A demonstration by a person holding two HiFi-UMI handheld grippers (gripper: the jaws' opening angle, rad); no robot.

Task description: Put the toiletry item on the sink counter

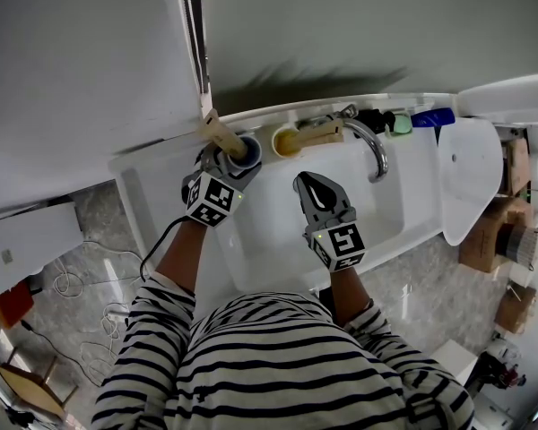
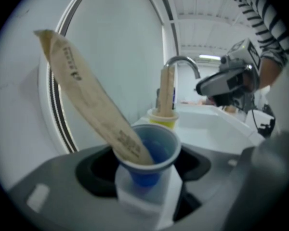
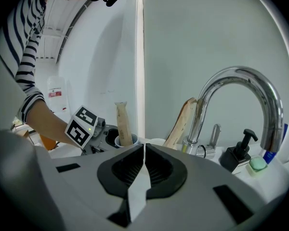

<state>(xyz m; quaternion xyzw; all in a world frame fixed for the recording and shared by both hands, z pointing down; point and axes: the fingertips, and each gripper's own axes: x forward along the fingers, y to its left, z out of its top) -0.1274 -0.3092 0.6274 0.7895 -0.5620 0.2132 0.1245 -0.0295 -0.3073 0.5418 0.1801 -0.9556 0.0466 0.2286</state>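
A blue cup (image 1: 249,149) (image 2: 153,150) (image 3: 118,141) holds a brown paper-wrapped toiletry item (image 1: 219,133) (image 2: 86,97) (image 3: 123,121) that leans out toward the wall. My left gripper (image 1: 238,158) (image 2: 149,170) is shut on the cup's sides at the back left of the sink counter (image 1: 157,177). Whether the cup's base touches the counter is hidden. My right gripper (image 1: 310,186) (image 3: 144,150) hangs shut and empty over the white basin (image 1: 278,236).
Beside the blue cup stands a yellow cup (image 1: 287,141) (image 2: 163,118) with another wrapped item (image 1: 321,133) (image 3: 183,124). Right of it are the chrome faucet (image 1: 375,149) (image 3: 241,81), a black soap pump (image 1: 377,119) (image 3: 238,155), a green soap (image 1: 402,124) and a blue bottle (image 1: 433,117).
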